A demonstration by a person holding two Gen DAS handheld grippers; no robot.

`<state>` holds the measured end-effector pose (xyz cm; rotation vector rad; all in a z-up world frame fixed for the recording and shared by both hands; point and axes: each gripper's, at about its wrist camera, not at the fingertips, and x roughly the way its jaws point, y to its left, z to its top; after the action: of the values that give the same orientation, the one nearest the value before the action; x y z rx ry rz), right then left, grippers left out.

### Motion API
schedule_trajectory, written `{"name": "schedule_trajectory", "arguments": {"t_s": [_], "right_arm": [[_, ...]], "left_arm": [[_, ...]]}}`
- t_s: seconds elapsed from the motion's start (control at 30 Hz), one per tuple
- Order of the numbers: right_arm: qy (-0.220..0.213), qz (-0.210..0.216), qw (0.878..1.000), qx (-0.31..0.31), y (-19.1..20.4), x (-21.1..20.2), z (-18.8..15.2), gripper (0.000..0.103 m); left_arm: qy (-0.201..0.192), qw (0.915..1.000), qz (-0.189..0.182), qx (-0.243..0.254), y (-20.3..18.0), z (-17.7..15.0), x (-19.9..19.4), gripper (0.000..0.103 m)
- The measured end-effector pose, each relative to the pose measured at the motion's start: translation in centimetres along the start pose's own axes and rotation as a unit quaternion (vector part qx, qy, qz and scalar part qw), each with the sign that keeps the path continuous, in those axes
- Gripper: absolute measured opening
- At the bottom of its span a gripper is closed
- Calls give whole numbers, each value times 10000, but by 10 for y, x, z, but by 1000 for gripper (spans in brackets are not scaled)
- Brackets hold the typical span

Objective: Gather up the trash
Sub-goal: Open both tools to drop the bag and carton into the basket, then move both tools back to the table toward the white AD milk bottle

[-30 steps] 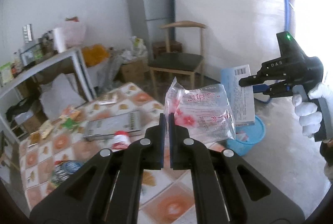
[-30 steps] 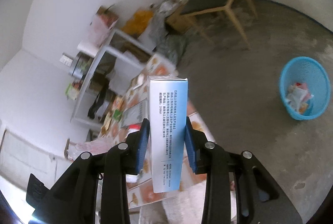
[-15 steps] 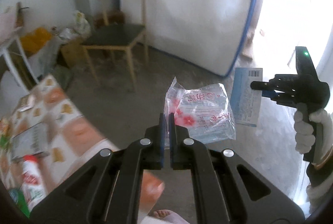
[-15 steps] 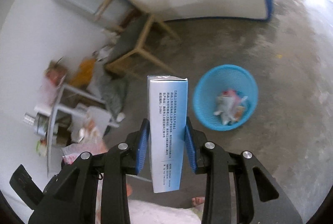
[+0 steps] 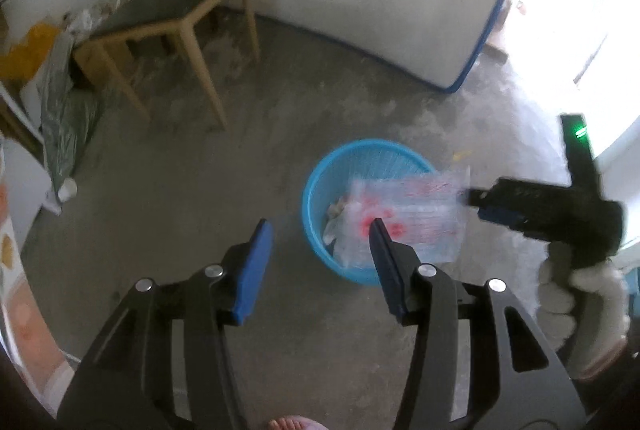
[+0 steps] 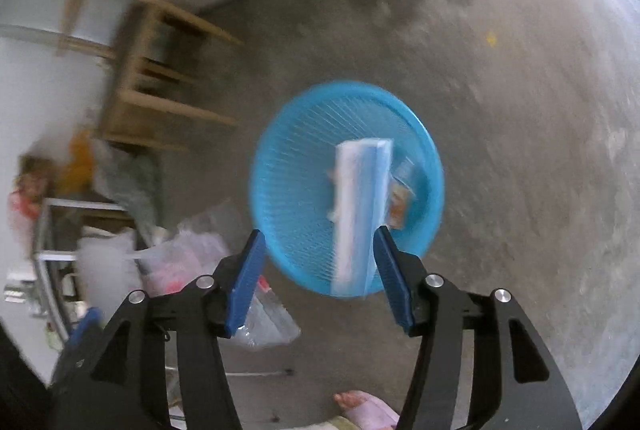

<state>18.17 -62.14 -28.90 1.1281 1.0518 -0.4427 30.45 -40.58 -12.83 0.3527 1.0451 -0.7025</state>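
I am at the drop step. My left gripper (image 5: 320,242) and right gripper (image 6: 318,250) have just been opening, jaws now apart. The plastic bag (image 5: 404,218) and box (image 6: 360,206), both released, hang over the blue basket (image 6: 288,166). Next: return for more trash. The chair (image 5: 168,6) beyond obstructs nothing.

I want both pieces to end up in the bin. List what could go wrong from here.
1. The clear plastic bag, free of the open left gripper, is light and overhangs the blue basket rim; it may drift onto the floor.
2. The blue box, beside the open right gripper, is long and tilted; it could strike the rim and bounce out.
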Motion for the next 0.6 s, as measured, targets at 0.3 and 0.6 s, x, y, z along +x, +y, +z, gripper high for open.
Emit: {"name": "schedule_trajectory", "arguments": {"t_s": [0.3,0.6], "right_arm": [[-113,3,9995,288,-42,1,-32,55],[-814,255,9948,-565,-18,-96,-88,55]], "left_arm": [[-145,9997,-183,-124,20,-26,-38,53],[-1237,9909,-394,-350,32,-82,-161,67]]}}
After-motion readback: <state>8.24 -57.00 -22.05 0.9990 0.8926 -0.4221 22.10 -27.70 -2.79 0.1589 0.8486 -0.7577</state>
